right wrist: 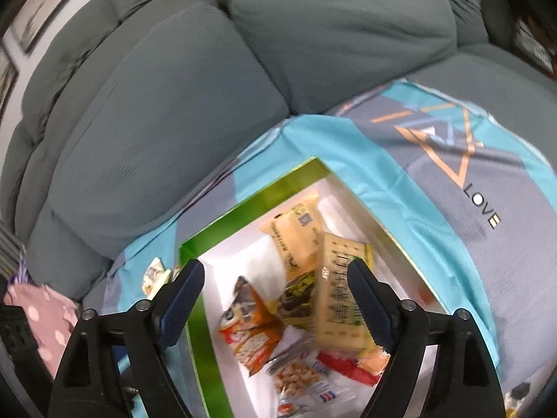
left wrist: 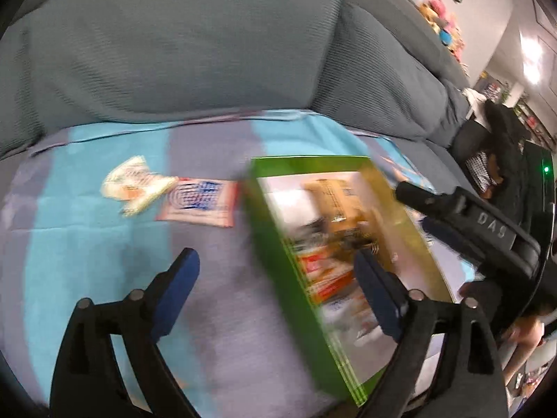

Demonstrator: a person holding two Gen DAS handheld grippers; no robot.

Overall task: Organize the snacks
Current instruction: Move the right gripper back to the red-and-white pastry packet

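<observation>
I see a glossy green cardboard box (right wrist: 195,244), white inside, on the striped cloth (right wrist: 435,188), holding crinkly snack packets (right wrist: 299,240). My right gripper (right wrist: 276,296) and left gripper (left wrist: 278,285) gape wide, empty; two flat packets (left wrist: 198,202) lie at ten o'clock.

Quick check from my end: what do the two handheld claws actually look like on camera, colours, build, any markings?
Both match: the left claw and right claw have black angular plastic fingers with round silver pivot pins and dark blue pads on the inner faces. In the left wrist view the right claw's black body shows raised letters reading DAS. No cables or sleeves are visible.
</observation>
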